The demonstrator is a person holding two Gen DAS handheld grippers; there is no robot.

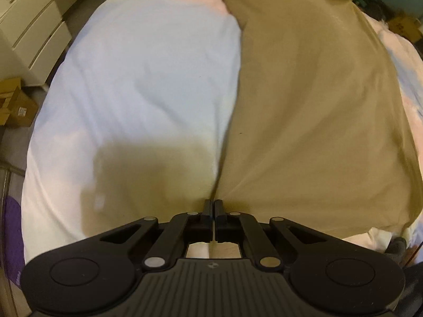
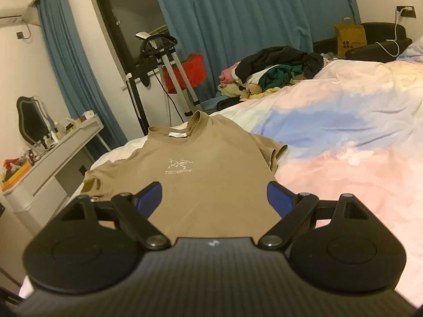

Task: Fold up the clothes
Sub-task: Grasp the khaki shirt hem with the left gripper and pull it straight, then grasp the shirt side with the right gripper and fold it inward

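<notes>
A tan T-shirt [image 2: 201, 174] lies flat and face up on the bed, collar at the far end, with a pale logo on the chest. In the left wrist view the T-shirt [image 1: 317, 111] fills the right half, and its side edge runs down to my left gripper [image 1: 213, 203]. That gripper points steeply down and is shut, with the cloth's edge drawn up in folds into the pinched fingertips. My right gripper [image 2: 215, 198] hovers over the shirt's near end, open wide, with only flat cloth showing between its blue pads [image 2: 280, 200].
The bed cover [image 1: 148, 79] is white, pale blue and pink. A pile of other clothes [image 2: 275, 71] lies at the bed's far end. White drawers [image 1: 29, 26] and cardboard boxes [image 1: 15, 103] stand left of the bed. A desk [image 2: 53, 153] and a stand [image 2: 171, 74] stand beyond it.
</notes>
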